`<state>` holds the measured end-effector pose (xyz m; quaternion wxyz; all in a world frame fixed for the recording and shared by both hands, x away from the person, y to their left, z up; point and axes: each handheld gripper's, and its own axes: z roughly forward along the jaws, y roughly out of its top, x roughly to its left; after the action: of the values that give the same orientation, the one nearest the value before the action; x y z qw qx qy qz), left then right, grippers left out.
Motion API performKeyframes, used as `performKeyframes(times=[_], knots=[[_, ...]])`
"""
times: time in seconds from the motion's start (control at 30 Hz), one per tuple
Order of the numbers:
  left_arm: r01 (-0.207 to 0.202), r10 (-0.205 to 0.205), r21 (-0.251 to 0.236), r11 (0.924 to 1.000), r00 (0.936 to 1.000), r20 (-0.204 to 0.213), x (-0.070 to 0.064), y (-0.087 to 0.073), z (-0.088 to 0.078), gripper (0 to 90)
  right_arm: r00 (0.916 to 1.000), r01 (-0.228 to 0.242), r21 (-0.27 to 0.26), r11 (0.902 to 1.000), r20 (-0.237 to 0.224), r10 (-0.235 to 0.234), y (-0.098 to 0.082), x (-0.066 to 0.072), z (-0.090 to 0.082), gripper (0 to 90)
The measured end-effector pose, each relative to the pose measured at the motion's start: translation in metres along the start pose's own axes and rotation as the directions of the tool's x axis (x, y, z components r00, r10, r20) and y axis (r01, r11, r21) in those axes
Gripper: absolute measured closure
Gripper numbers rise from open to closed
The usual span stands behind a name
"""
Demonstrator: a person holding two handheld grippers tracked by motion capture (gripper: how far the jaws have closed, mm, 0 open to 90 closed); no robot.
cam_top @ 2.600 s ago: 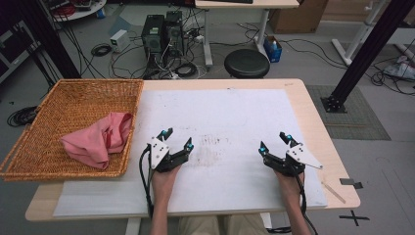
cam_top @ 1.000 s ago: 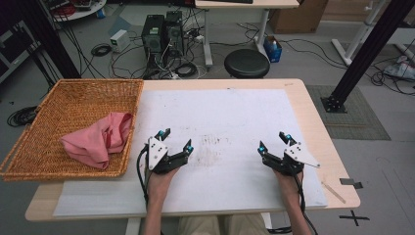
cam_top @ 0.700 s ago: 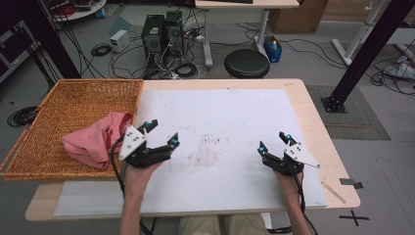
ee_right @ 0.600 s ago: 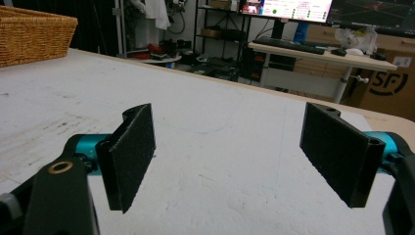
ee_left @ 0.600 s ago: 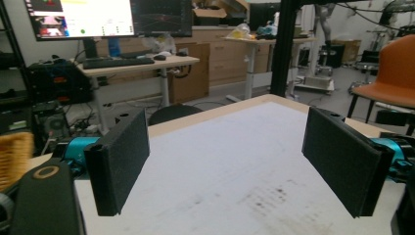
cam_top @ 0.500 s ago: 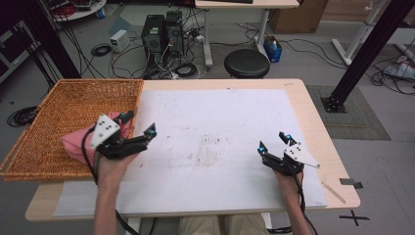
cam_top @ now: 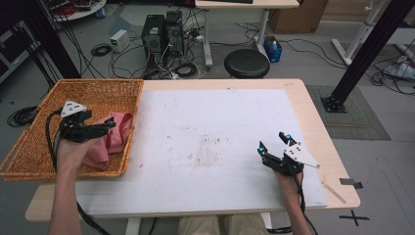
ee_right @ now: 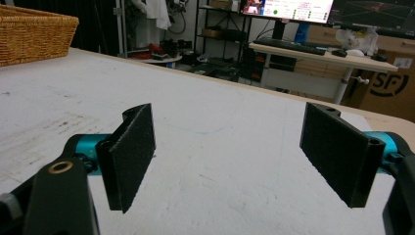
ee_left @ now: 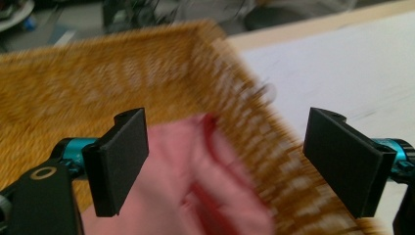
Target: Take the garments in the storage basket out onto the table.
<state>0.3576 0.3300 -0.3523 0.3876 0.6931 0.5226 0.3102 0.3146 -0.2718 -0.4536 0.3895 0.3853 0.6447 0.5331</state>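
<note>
Table (cam_top: 293, 103), pale wood, carries a white sheet (cam_top: 215, 137) over most of its top; the right gripper rests on that sheet, the left one is off its left edge. Wicker basket (cam_top: 36, 142) sits at the table's left end, directly under the left gripper; in the left gripper view its woven wall (ee_left: 254, 122) runs slantwise between the two jaws, blurred. Pink cloth (cam_top: 115, 139) lies crumpled in the near right corner of the basket, just ahead of and below the left gripper's jaw tips; in the left gripper view it (ee_left: 195, 181) fills the lower gap between the jaws, nearer the left pad. Left forearm comes up from the bottom edge and slants over the basket's near rim, hand wrapped round the grip, grey plate uppermost. Left gripper (cam_top: 100, 128) points toward the basket's right wall, jaws spread wide, nothing held; whether the pads touch the cloth cannot be told. Right forearm comes straight up from the bottom edge, wrist low on the sheet. Right gripper (cam_top: 273, 147) points away from the person and slightly left, jaws wide apart and empty, bare white sheet (ee_right: 220, 147) between them; the basket (ee_right: 34, 32) stands well off to its far left.
</note>
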Motion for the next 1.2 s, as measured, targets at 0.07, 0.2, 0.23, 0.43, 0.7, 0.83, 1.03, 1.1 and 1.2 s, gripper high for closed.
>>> performKeyframes(times=[0.07,0.2,0.23,0.43,0.7,0.83,1.03,1.1,1.2], knots=[[0.046,-0.045,0.073,0.9963,0.9989,-0.015,0.01,-0.007,0.011,15.3,1.0,-0.002,0.001,1.0,0.0,0.002,0.0,0.0,0.0,20.6],[0.097,-0.089,0.177,0.9795,0.9947,-0.052,0.017,-0.02,0.03,11.9,1.0,-0.002,0.0,1.0,0.0,0.002,0.0,0.0,0.0,20.6],[0.091,-0.081,0.203,0.975,0.995,-0.058,0.017,-0.022,0.034,11.0,1.0,-0.002,0.001,1.0,0.0,0.002,0.0,0.0,0.0,20.5],[0.116,-0.089,0.318,0.9409,0.991,-0.1,0.023,-0.039,0.055,10.2,1.0,0.0,0.002,1.0,0.001,0.0,0.0,0.0,0.0,20.6],[0.102,-0.071,0.379,0.9197,0.993,-0.094,0.024,-0.045,0.064,9.1,1.0,-0.001,0.003,1.0,0.001,0.001,0.0,0.001,0.0,20.6],[0.109,-0.075,0.389,0.9147,0.9918,-0.103,0.022,-0.045,0.065,8.1,1.0,0.003,0.001,1.0,0.001,-0.003,0.0,0.001,0.0,20.5],[0.114,-0.076,0.4,0.9094,0.9912,-0.108,0.02,-0.045,0.066,8.3,1.0,0.004,0.0,1.0,0.004,-0.004,0.0,0.001,0.0,20.6],[0.112,-0.072,0.403,0.9082,0.9911,-0.112,0.019,-0.045,0.066,8.8,1.0,0.007,0.0,1.0,0.004,-0.007,0.0,0.001,0.0,20.6],[0.113,-0.074,0.397,0.9108,0.9908,-0.114,0.018,-0.045,0.065,10.3,0.9999,0.012,0.0,0.9999,0.004,-0.012,0.0,0.001,0.0,20.6]])
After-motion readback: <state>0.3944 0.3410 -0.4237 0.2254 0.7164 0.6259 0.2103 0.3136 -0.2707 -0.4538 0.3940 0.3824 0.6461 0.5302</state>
